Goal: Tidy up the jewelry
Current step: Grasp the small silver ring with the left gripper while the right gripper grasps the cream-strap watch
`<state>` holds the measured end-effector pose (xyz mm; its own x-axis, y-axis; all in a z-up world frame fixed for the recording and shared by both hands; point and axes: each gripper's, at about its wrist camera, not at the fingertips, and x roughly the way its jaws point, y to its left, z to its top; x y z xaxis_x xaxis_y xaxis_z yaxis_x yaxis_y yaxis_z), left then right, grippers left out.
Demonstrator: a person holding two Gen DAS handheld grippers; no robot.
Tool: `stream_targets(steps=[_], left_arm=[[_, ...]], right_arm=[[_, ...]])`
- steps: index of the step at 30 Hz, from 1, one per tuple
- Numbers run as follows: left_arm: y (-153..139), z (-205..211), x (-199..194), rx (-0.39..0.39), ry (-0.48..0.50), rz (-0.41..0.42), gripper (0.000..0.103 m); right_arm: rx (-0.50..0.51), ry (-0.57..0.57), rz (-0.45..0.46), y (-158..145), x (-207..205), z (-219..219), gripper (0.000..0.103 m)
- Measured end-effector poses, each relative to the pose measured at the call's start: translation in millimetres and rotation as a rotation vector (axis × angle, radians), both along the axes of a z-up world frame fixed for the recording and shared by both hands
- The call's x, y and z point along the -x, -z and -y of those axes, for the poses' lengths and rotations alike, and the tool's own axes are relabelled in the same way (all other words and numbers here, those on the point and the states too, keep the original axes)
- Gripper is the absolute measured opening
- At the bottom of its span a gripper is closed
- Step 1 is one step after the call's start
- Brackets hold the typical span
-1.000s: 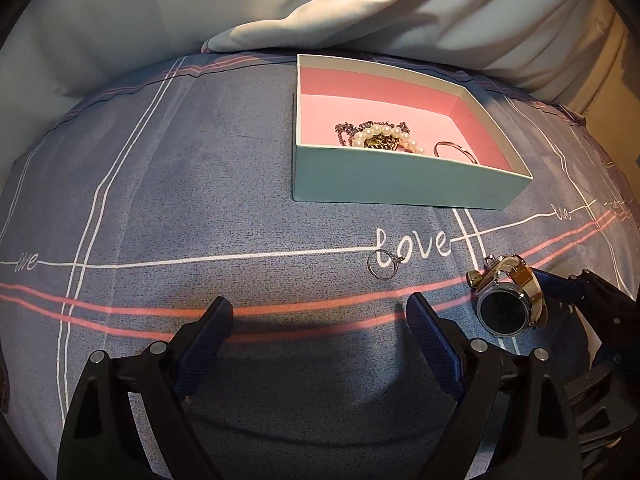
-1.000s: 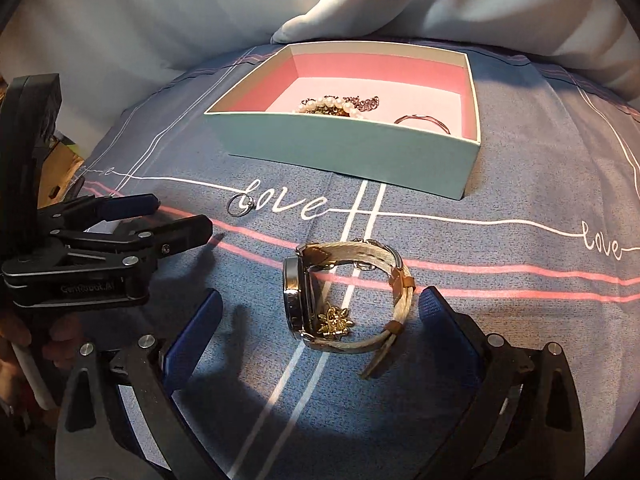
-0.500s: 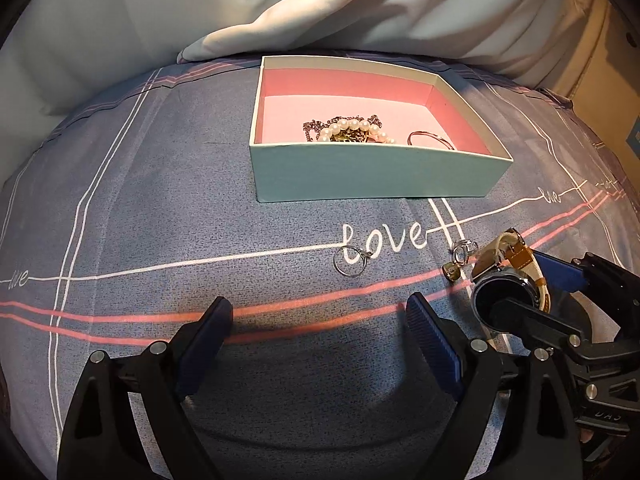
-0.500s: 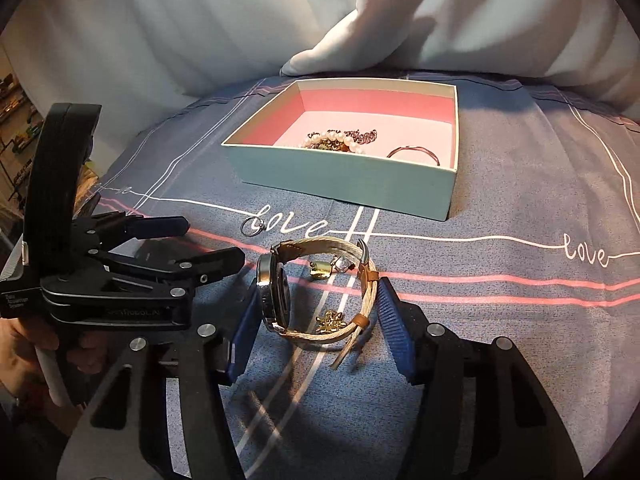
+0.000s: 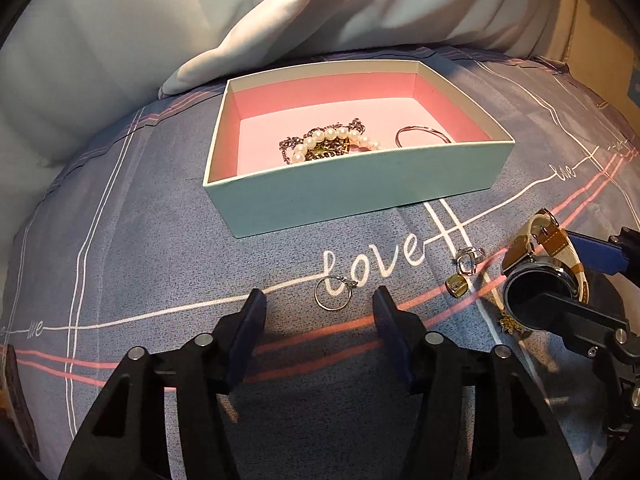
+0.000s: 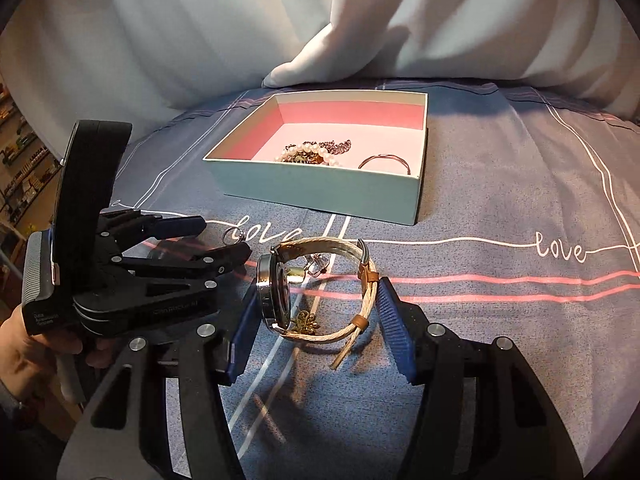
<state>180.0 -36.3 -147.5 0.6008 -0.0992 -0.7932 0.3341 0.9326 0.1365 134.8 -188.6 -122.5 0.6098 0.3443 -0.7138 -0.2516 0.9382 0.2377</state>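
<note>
Right tool [image 6: 316, 316] clasps the round-faced watch with the pale woven strap [image 6: 320, 288] above the bed; left tool [image 5: 320, 312] hangs open.

The watch sits between the right tool's blue pads [image 6: 390, 320], face against one, strap against the other. The left tool's jaws stand apart just short of a thin silver ring [image 5: 334, 296] lying on the white "love" lettering of the grey-blue bedsheet [image 5: 160, 248]. Near the sheet's far edge, the teal box with pink lining [image 5: 352, 196] holds a pearl bracelet [image 5: 332, 140] and a thin bangle [image 5: 422, 136].

Ring [image 5: 334, 298] before box [image 5: 360, 196], watch [image 5: 540, 276] seemingly right
</note>
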Motion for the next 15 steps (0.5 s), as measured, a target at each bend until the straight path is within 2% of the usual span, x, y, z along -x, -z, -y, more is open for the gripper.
stream_targets(steps=[1,3,5,11,15], left_arm=[[0,3,2,-0.006,0.018,0.006,0.028],[0,9,4,-0.026,0.036,0.016,0.019],[0,10,4,-0.031,0.036,0.025,0.019],[-5,-4,2,0.064,0.003,-0.004,0.019],[-8,-9,3,0.094,-0.007,-0.011,0.019]], right_arm=[[0.002,0.001,0.001,0,0,0,0.057],[-0.001,0.001,0.007,-1,1,-1,0.057],[-0.013,-0.006,0.017,-2,3,-1,0.057],[-0.046,-0.021,0.043,-4,5,-1,0.057],[-0.042,-0.018,0.042,-6,4,-1,0.057]])
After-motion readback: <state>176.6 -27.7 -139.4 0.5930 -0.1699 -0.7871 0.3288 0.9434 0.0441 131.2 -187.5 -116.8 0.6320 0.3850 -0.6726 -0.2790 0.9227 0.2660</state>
